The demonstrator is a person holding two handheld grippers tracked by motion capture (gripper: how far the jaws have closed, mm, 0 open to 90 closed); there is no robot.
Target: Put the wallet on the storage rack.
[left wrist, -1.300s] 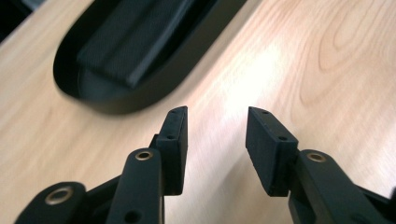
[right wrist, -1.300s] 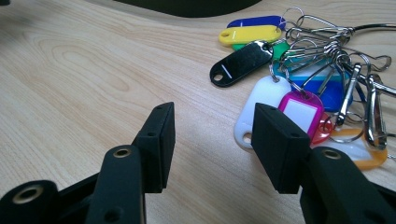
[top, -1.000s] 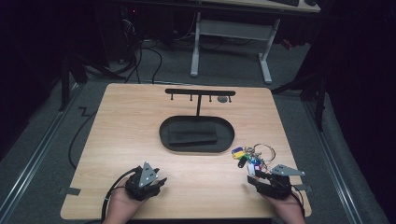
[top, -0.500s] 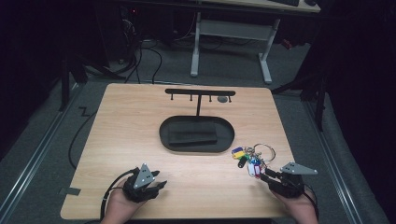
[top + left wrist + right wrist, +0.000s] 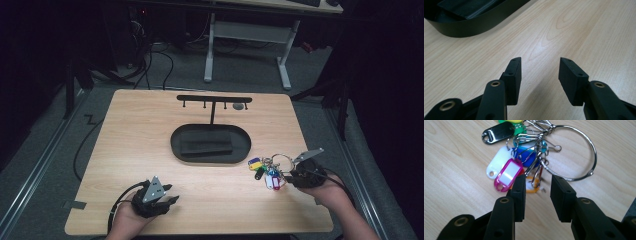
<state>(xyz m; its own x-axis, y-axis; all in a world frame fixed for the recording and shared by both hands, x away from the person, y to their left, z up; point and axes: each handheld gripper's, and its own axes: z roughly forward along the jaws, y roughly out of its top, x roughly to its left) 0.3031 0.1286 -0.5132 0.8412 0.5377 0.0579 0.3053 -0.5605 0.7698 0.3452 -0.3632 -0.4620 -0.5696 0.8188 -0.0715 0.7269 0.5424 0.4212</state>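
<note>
A steel key ring with several coloured tags lies on the wooden table at the right. In the right gripper view, the ring holds a pink tag, a white tag and a black tag. My right gripper points at the bunch from its right. Its jaws have just been closing and stand part open; an orange tag and clips lie just past the tips, and nothing is pinched. My left gripper rests near the front left, open and empty over bare wood.
A black oval tray with a black block in it sits mid-table, its rim ahead of the left gripper. Behind it stands a black T-shaped rack with small hooks. Cables trail off the table's left edge.
My right hand has risen and moved away from the front edge, to the right side of the key bunch. The left hand has stayed put.
</note>
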